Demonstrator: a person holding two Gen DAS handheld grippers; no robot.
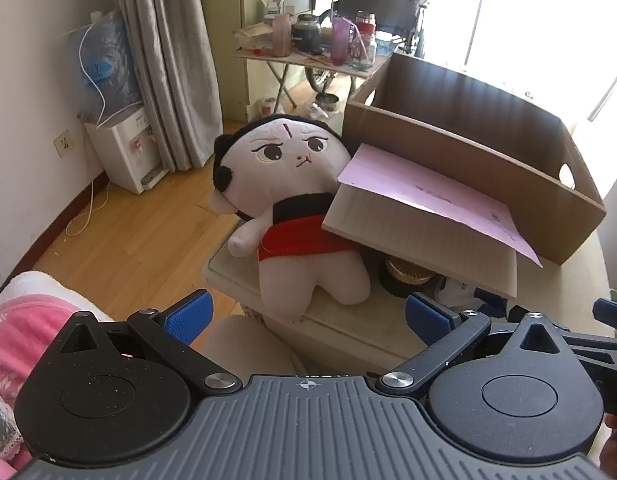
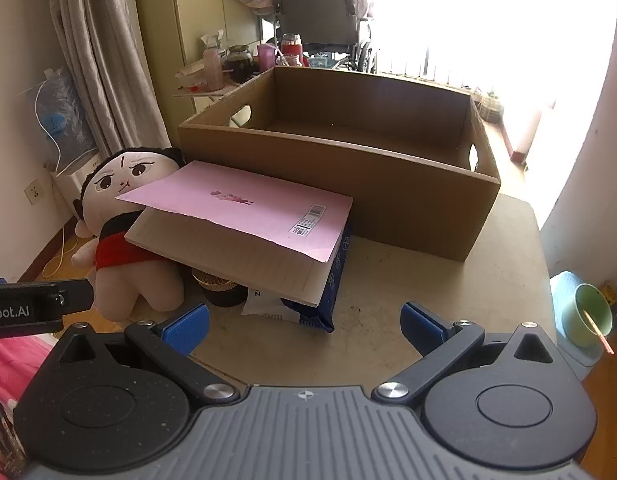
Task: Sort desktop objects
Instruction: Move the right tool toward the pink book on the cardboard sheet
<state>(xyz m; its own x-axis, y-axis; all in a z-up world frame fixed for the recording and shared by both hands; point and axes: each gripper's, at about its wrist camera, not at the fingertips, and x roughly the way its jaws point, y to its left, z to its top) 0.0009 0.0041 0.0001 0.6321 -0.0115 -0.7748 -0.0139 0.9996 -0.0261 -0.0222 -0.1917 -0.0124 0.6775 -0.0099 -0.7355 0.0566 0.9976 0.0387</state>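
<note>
A plush doll [image 1: 292,184] with a black-haired head and red skirt lies at the table's left edge. A pink-covered notebook [image 1: 428,208] rests tilted over the doll, a small dark round container [image 1: 404,276] and a blue-and-white packet [image 2: 296,300]. Behind them stands an open cardboard box [image 2: 348,148], and nothing shows inside it. My left gripper [image 1: 306,314] hovers open in front of the doll's legs with nothing between its fingers. My right gripper [image 2: 304,322] is open just short of the packet, holding nothing. The doll [image 2: 120,216] and the notebook [image 2: 244,220] show in the right wrist view too.
The beige table [image 2: 448,280] ends close on the left above a wooden floor. A green cup [image 2: 588,316] sits on a blue stool at the right. A cluttered folding table [image 1: 316,48] stands behind. Pink cloth [image 1: 24,336] lies at the near left.
</note>
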